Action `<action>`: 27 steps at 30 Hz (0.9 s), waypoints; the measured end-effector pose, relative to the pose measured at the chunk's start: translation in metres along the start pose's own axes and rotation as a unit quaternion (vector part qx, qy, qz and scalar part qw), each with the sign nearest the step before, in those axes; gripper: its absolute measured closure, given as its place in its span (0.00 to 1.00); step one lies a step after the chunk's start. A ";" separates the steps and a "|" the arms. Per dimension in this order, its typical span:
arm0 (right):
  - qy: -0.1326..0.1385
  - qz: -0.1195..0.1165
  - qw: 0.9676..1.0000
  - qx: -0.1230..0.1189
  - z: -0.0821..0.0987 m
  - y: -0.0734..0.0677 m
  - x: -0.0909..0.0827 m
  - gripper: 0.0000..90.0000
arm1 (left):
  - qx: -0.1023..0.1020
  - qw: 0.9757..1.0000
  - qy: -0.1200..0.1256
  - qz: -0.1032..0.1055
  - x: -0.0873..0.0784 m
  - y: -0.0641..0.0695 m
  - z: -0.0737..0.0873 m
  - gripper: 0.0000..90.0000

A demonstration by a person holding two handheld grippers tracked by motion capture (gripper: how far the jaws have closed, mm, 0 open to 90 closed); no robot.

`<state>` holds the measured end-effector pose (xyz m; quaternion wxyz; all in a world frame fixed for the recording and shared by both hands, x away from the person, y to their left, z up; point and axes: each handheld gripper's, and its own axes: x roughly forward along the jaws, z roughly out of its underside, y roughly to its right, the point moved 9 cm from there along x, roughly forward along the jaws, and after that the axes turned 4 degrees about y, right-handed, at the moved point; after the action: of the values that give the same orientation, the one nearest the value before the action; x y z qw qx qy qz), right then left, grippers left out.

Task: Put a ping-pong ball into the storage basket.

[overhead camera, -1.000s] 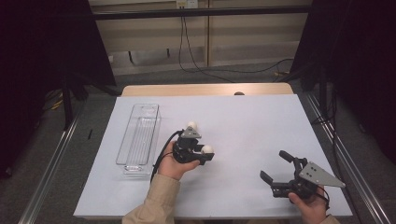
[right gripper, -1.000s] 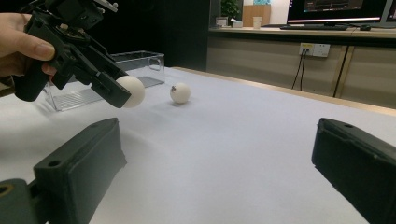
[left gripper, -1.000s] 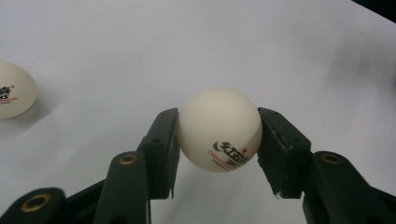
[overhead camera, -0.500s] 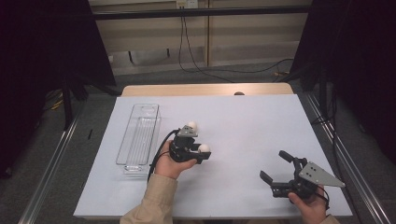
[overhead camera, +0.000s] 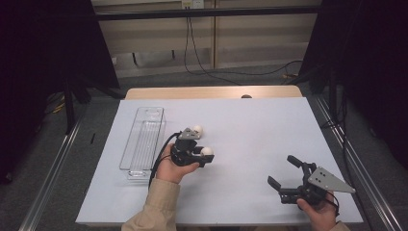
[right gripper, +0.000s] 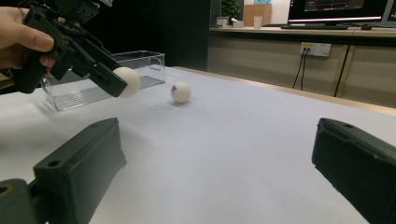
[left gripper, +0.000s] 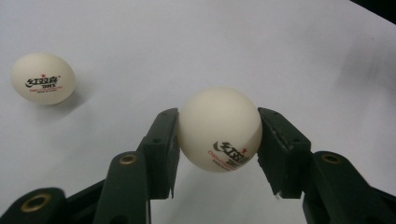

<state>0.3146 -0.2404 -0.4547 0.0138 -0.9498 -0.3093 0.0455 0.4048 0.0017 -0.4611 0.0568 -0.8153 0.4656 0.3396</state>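
Note:
My left gripper is shut on a white ping-pong ball, held just above the white table between both black jaws; the same ball appears in the right gripper view too. A second ping-pong ball lies on the table just beyond it, also visible as the ball and the ball. A clear plastic tray stands left of the left hand. My right gripper rests near the table's front right, jaws wide open with nothing between them.
The white table sheet spreads wide between the two hands. A wooden strip borders the far edge. Metal rails run along both sides, with cables on the floor behind.
The left gripper has lifted slightly and shifted right with the ball in its jaws. The right gripper has stayed still.

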 end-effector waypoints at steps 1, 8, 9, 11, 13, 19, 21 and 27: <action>0.000 0.001 1.000 0.000 0.000 0.000 0.000 0.02 | -0.001 1.000 0.001 -0.001 -0.001 0.000 0.000 0.57; 0.001 0.000 1.000 0.001 0.000 0.000 0.000 0.02 | -0.003 1.000 0.001 -0.008 -0.006 -0.005 -0.001 0.57; 0.001 0.000 1.000 0.001 0.000 0.000 0.000 0.02 | -0.004 1.000 0.000 -0.009 -0.006 -0.006 0.000 0.57; 0.000 0.000 1.000 0.001 0.000 0.000 0.000 0.02 | -0.006 1.000 0.000 -0.009 -0.006 -0.007 0.000 0.57; 0.001 0.000 1.000 0.002 0.000 0.000 0.000 0.02 | -0.006 1.000 -0.001 -0.012 -0.008 -0.009 0.001 0.57; 0.001 0.000 1.000 0.001 0.000 0.000 0.000 0.02 | -0.009 1.000 0.002 -0.016 -0.011 -0.012 0.000 0.57; 0.002 0.000 1.000 0.001 -0.001 0.000 0.000 0.02 | -0.010 1.000 0.002 -0.017 -0.012 -0.012 0.001 0.57; 0.002 0.000 1.000 0.000 -0.001 0.000 -0.001 0.02 | -0.013 1.000 0.003 -0.019 -0.015 -0.014 0.000 0.57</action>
<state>0.3142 -0.2406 -0.4539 0.0142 -0.9499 -0.3092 0.0434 0.4111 0.0201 -0.4554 0.0511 -0.8255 0.4457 0.3424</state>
